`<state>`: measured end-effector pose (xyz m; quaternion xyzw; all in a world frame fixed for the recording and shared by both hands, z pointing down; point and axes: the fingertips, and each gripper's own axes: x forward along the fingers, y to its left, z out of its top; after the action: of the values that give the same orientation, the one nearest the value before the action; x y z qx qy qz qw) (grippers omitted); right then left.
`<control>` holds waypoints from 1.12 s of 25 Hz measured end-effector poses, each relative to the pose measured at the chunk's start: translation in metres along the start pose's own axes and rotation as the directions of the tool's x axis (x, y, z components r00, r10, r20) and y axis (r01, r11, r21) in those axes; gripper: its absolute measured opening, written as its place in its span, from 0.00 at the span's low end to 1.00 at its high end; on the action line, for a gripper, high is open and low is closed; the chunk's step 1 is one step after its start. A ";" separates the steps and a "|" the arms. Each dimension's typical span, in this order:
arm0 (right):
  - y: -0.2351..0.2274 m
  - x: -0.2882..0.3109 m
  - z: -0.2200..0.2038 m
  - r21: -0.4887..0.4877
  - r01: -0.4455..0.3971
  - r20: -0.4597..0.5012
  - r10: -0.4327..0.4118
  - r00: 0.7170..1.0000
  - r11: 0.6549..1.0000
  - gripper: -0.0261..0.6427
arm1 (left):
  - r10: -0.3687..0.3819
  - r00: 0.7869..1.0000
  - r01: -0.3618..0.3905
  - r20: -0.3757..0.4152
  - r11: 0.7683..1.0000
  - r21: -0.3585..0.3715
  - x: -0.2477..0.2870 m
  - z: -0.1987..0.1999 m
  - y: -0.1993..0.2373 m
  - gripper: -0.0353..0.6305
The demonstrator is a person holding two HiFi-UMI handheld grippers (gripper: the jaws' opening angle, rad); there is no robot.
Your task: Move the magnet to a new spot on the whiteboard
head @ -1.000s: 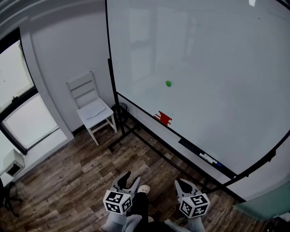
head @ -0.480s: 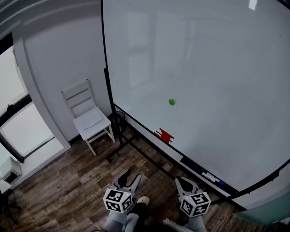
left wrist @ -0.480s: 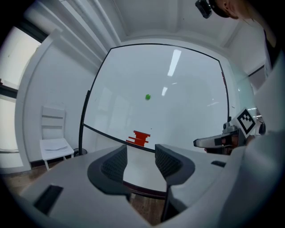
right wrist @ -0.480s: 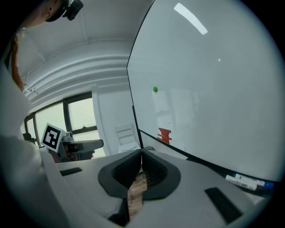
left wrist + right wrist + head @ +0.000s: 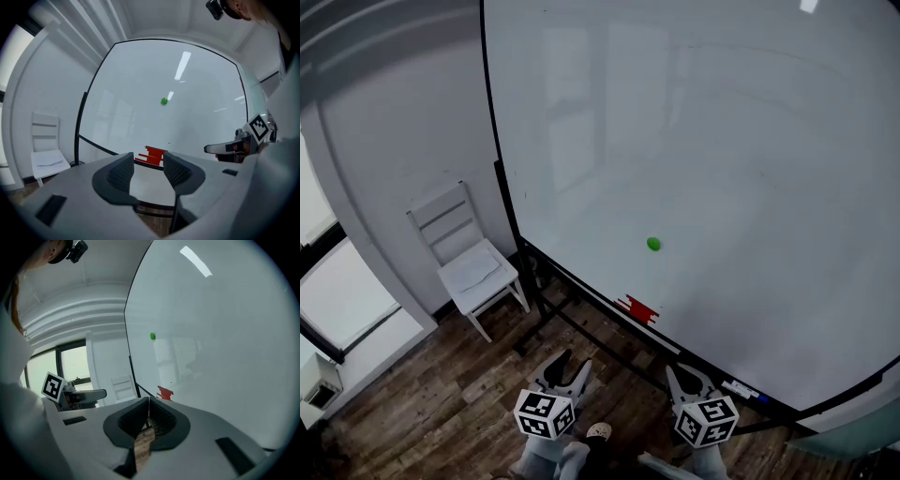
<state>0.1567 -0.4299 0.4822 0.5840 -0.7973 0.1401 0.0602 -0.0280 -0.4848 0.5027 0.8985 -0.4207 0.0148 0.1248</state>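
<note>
Green magnet [image 5: 652, 244] is seen stuck on the whiteboard [image 5: 741, 141], in the lower middle part of the board as the head view shows it. It sits above and slightly to the right of a red shape [image 5: 637, 308] at the board's bottom edge. Both claws are held low over the wooden floor [image 5: 422, 403], side by side and well apart from the magnet. The left claw [image 5: 148, 164] is held wide open, with a clear gap between its two dark ribbed jaws, and nothing is gripped in it. The red shape and the board's lower frame are seen beyond that gap. The right claw [image 5: 148, 401] is closed, with its tips pressed together, and nothing is held between them. Only a sliver of floor is seen through the slit lower down. Markers [image 5: 741, 387] are laid along the board's lower right edge. A white chair [image 5: 464, 267] is placed against the wall [image 5: 403, 141] to the left of the board, with a window [image 5: 342, 314] further left.
</note>
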 end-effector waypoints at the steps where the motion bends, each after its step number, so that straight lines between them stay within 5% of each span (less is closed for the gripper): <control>1: -0.003 0.005 0.003 0.002 0.008 0.003 -0.008 1.000 1.000 0.08 | -0.008 1.000 0.008 -0.001 1.000 0.001 0.007 0.002 0.003 0.34; 17: -0.032 0.042 0.032 0.024 0.153 0.069 -0.154 0.986 0.988 0.08 | -0.213 0.976 0.210 0.043 0.976 0.061 0.095 0.052 0.012 0.34; 28: -0.049 0.023 0.055 0.046 0.268 0.172 -0.272 0.947 0.962 0.08 | -0.378 0.917 0.358 0.130 0.921 0.152 0.139 0.105 -0.030 0.34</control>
<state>0.1999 -0.4807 0.4437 0.6982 -0.7106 0.0869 0.0016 0.0760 -0.5955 0.4130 0.9660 -0.2507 -0.0533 0.0353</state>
